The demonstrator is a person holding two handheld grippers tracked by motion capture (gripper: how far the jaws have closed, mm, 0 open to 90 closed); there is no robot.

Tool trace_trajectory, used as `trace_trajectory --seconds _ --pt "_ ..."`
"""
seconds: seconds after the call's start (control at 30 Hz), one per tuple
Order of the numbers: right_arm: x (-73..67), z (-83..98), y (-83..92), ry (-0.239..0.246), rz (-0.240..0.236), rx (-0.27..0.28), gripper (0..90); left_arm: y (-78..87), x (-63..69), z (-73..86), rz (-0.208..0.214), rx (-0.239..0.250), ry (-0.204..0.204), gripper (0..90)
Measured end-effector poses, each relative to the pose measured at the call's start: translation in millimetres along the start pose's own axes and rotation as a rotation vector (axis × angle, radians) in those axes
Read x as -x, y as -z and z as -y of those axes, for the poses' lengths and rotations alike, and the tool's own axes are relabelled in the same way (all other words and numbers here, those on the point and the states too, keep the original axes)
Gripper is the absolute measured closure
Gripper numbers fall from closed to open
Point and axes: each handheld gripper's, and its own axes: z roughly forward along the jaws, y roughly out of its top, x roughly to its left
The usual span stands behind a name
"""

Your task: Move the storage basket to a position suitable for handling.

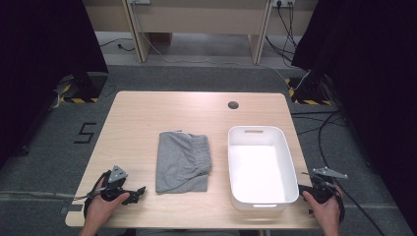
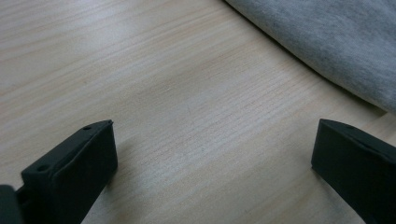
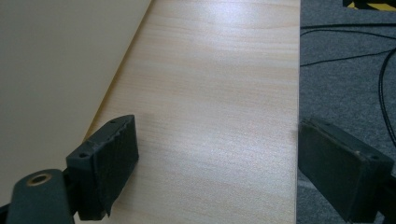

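**Both tools wide apart, nothing held**

Folded grey shorts (image 1: 183, 162) lie mid-table (image 1: 147, 113), beside an empty white bin (image 1: 287, 162). The left tool (image 1: 137, 192) rests near the front edge, jaws spread, shorts cut off at the frame corner. The right tool (image 3: 217, 158) gapes beside the bin wall.

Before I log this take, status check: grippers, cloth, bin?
Left gripper open, near the grey cloth, not touching. Right gripper open beside the white bin, which is empty. Nothing in the way.
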Motion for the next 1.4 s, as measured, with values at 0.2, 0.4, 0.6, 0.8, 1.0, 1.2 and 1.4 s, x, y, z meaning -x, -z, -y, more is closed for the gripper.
trace_trajectory --seconds 0.2,0.4,0.6,0.8,1.0,1.2,1.4 --pt "-0.2 0.0 -0.2 -0.002 0.0 0.0 14.3 0.0 0.0 0.0 0.0 0.0 0.0 0.0" --pt "0.1 -0.1 -0.3 -0.007 -0.002 -0.002 14.3 0.3 -0.3 -0.1 0.006 -0.001 -0.002 0.0" --pt "0.3 -0.2 -0.3 -0.014 -0.002 -0.004 14.3 2.0 -2.7 -1.6 0.002 0.036 0.012 12.2" --pt "0.3 -0.3 -0.1 -0.023 -0.007 -0.008 14.2 3.0 -3.6 -13.0 0.016 0.072 0.048 14.6" --pt "0.4 -0.3 -0.1 -0.024 -0.007 -0.009 14.3 -4.8 -1.2 -33.0 0.006 0.087 0.004 14.7" --pt "0.4 -0.3 -0.2 -0.025 -0.007 -0.009 14.2 -15.8 -4.3 -54.9 0.054 0.122 0.005 14.7" --pt "0.5 -0.3 -0.2 -0.026 -0.009 -0.009 14.2 -28.4 -2.8 -78.6 0.04 0.144 -0.045 17.1"
